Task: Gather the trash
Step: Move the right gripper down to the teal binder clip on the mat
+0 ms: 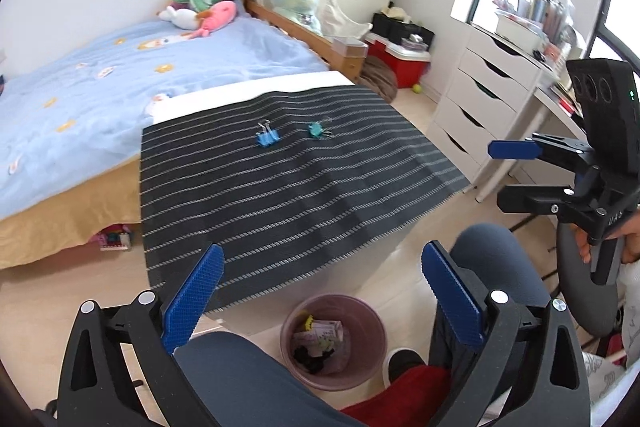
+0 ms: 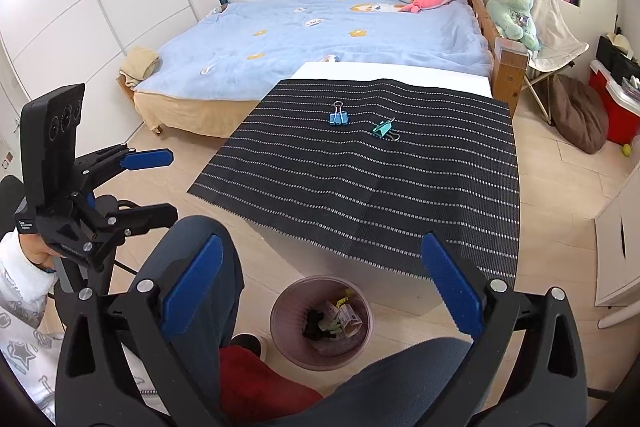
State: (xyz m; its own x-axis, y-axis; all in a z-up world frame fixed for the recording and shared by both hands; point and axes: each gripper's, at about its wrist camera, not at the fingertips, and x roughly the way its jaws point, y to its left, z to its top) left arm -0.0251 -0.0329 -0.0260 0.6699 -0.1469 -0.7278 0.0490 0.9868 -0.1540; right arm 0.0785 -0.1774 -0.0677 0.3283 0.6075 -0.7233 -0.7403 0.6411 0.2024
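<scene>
A pink waste bin (image 1: 370,323) (image 2: 280,307) stands on the floor between the person's knees. It holds crumpled paper cartons (image 1: 320,337) (image 2: 346,317) and a dark scrap. My left gripper (image 1: 320,255) (image 2: 170,185) is open above the bin, with nothing between its blue pads. My right gripper (image 2: 322,243) (image 1: 496,175) is also open and empty, beside the left one. On the striped mat (image 1: 280,195) (image 2: 400,187) lie a blue binder clip (image 1: 267,137) (image 2: 338,117) and a teal binder clip (image 1: 316,130) (image 2: 383,129), well beyond both grippers.
The mat covers a low white table (image 2: 360,71) that butts against a bed with a blue blanket (image 2: 320,35). White drawers (image 1: 476,99) stand to the right. A red box (image 1: 404,65) and a brown cushion (image 2: 580,115) sit past the table.
</scene>
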